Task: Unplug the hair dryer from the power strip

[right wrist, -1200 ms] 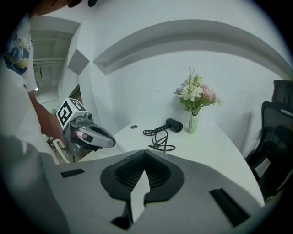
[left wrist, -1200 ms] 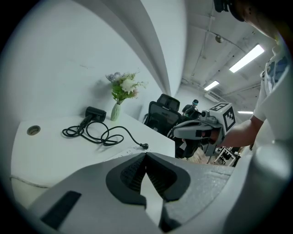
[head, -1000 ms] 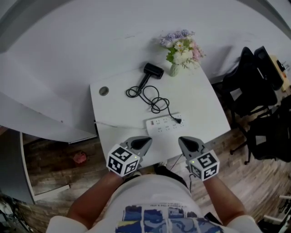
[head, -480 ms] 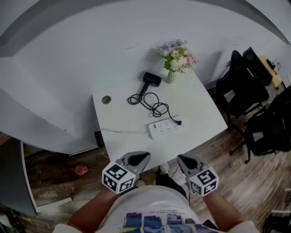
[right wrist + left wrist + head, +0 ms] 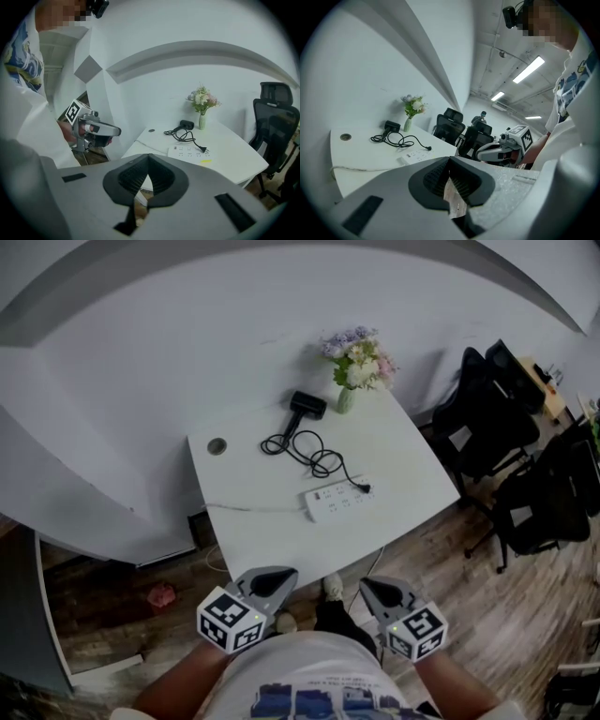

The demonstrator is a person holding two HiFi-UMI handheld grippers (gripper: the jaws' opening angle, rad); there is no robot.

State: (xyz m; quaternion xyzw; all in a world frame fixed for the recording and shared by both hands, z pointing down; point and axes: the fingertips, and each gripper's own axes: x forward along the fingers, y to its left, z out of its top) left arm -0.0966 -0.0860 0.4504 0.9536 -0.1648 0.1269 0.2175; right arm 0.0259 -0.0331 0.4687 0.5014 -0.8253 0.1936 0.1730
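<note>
From up here I see both grippers pulled in close to the person's body, off the near edge of the white rectangular table (image 5: 398, 442) and above the brown wooden floor (image 5: 487, 601). The left gripper (image 5: 281, 575) has its fingers pressed together at the tips, with only a sliver of floor showing lower down between the ribbed pads and nothing caught there. The right gripper (image 5: 367, 584) looks the same: tips meeting and nothing in its grasp. Neither touches anything on the table.

The black hair dryer (image 5: 307, 406) lies on its side towards the far edge, just beside a small pale vase of white and pink flowers (image 5: 354, 364). Its thin black cord (image 5: 309, 448) runs towards me in loose loops and ends at a black plug (image 5: 364, 488). The long white power strip (image 5: 339, 501) lies crosswise on the near half of the table, well apart from both grippers. The plug rests at the strip's right-hand far edge. In the right gripper view it lies flat with its prongs bare, not seated in a socket — though it is small and I cannot be sure.

A round grommet hole (image 5: 217, 445) sits near the table's far left corner, and black office chairs (image 5: 487, 423) stand off to the right.
</note>
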